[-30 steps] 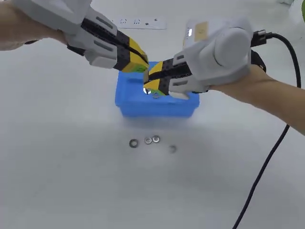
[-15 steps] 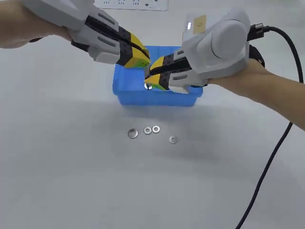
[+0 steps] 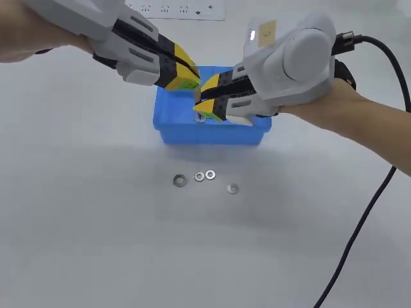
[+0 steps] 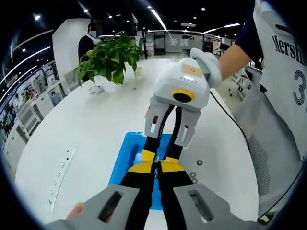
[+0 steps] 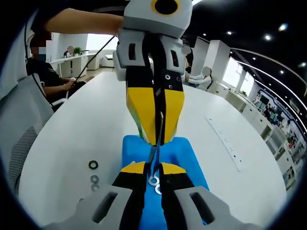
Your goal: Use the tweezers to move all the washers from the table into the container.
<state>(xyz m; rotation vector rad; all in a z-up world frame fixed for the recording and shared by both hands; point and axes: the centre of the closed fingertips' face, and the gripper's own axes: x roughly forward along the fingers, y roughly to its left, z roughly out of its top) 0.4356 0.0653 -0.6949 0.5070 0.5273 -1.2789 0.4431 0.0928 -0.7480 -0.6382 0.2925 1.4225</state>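
White table [image 3: 96, 244], four washers [image 3: 199, 176] laid before container [image 3: 173, 131] | tweezers [image 5: 157, 143] are pinched by left claw [image 3: 192, 80] | right claw [image 3: 204, 109] is pressed onto them.

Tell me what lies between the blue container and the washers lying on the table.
Nothing. In the head view, the stretch of white table between the blue container and the four washers is bare.

White hand-held gripper [image 3: 202, 116], yellow-black jaws, black cable [image 3: 360, 228]
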